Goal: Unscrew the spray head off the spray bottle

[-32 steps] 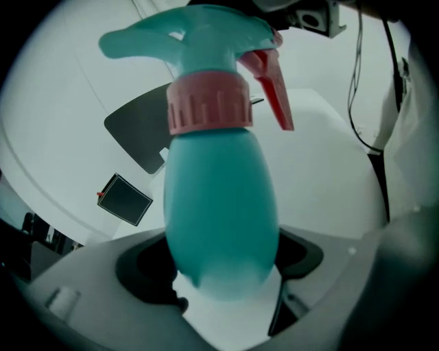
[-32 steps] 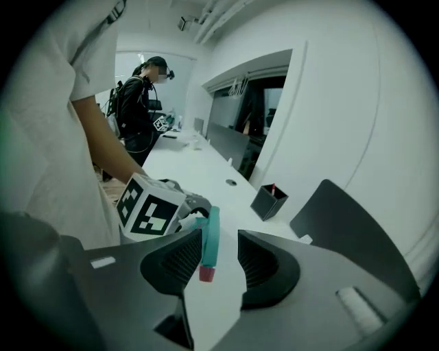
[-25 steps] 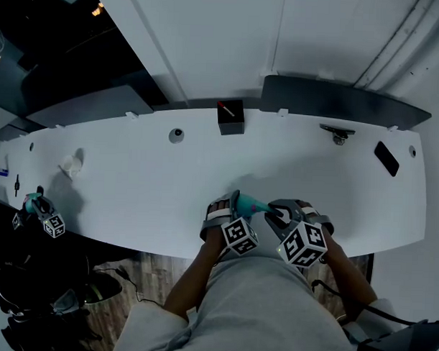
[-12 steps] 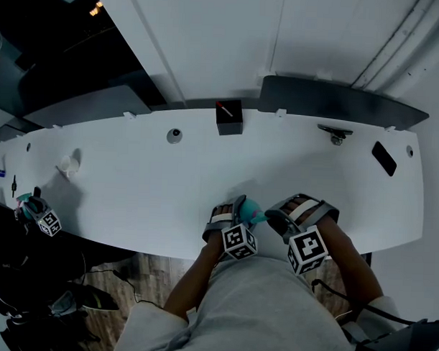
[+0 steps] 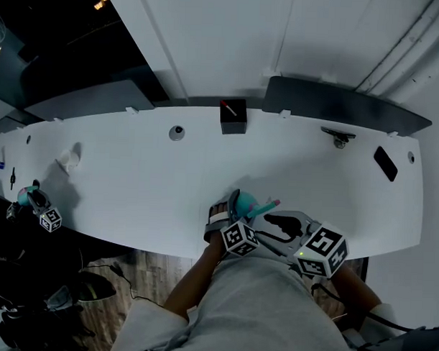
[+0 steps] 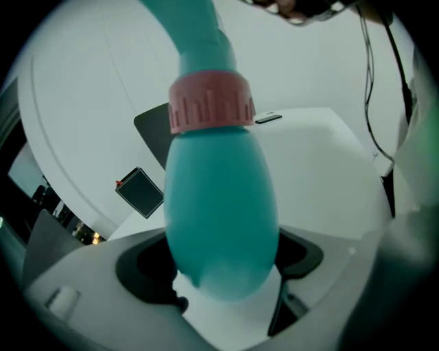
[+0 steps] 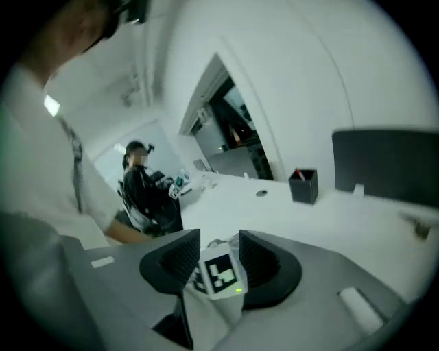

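Teal spray bottle (image 6: pixel 219 226), pink collar (image 6: pixel 210 103), white table (image 5: pixel 133 182)

Left gripper (image 5: pixel 235 206) clamped; right gripper (image 5: pixel 274 223) jaws just opening, empty

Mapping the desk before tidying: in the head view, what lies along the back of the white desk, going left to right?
crumpled white scrap → round grommet → black box → metal fitting → flat black device
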`<state>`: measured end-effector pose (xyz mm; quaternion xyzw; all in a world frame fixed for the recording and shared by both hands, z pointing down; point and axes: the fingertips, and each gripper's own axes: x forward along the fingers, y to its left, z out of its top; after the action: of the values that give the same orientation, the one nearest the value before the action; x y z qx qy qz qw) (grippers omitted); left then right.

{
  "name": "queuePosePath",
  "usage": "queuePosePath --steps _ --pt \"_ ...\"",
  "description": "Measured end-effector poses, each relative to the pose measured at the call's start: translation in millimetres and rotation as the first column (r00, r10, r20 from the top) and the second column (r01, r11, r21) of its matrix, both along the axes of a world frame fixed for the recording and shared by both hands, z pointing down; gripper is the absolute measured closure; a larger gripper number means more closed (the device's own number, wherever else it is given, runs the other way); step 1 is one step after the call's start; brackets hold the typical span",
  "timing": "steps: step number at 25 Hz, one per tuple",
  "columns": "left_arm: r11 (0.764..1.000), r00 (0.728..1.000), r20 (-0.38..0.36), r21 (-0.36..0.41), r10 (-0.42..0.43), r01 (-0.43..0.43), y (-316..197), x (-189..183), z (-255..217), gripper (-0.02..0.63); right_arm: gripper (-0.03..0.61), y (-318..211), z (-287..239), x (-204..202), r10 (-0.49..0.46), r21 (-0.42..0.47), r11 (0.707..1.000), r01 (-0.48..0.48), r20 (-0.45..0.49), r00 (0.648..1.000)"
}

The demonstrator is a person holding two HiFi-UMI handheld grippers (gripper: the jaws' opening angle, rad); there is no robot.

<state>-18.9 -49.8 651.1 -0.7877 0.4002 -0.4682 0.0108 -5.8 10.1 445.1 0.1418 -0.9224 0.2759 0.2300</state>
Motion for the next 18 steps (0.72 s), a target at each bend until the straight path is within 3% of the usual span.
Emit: queuePosePath --steps 1,2,4,5,6,7,10,12,14,16,18 --pt "1.000 1.000 0.000 0.009 -0.011 0.011 -2 -2 -1 0.210 0.400 4 3 -3 0.057 -0.163 0.986 -0.048 0.053 0.997" --pt "1.000 1.000 -0.001 0.020 -0.022 0.022 -3 -3 -3 0.210 0.400 5 9 -4 0.137 -0.309 0.945 -0.105 0.084 0.987" --pt "0.998 0.999 0.001 0.045 -0.035 0.035 -7 -5 -6 0.210 0.400 -3 28 0 0.329 -0.530 0.812 -0.243 0.073 0.942" --pt "0.998 0.999 0.007 0.059 -0.037 0.036 -8 -5 -8 0.210 0.397 -8 38 4 0.410 -0.597 0.742 -0.305 0.045 0.911" --pt "0.997 0.999 0.015 0.075 -0.035 0.034 -9 -5 -10 0.210 0.381 -13 47 8 0.469 -0.635 0.687 -0.354 0.015 0.883" --pt "0.995 0.999 0.026 0.090 -0.032 0.029 -11 -5 -12 0.210 0.362 -17 53 12 0.509 -0.652 0.649 -0.392 -0.010 0.860" --pt "0.993 0.998 0.059 0.122 -0.014 0.007 -13 -4 -13 0.210 0.345 -29 63 17 0.581 -0.660 0.590 -0.464 -0.052 0.813" --pt "0.991 0.997 0.076 0.135 0.003 -0.013 -11 -1 -13 0.210 0.345 -35 65 20 0.602 -0.649 0.581 -0.491 -0.064 0.796" --pt "0.989 0.996 0.082 0.142 0.015 -0.027 -9 3 -14 0.210 0.355 -38 67 22 0.591 -0.603 0.611 -0.512 -0.083 0.802" --pt "0.990 0.997 0.070 0.140 0.017 -0.027 -8 6 -15 0.210 0.446 -38 68 23 0.551 -0.529 0.674 -0.515 -0.104 0.828" --pt "0.991 0.998 0.059 0.135 0.017 -0.025 -8 7 -15 0.209 0.452 -39 67 22 0.483 -0.438 0.760 -0.481 -0.115 0.868"
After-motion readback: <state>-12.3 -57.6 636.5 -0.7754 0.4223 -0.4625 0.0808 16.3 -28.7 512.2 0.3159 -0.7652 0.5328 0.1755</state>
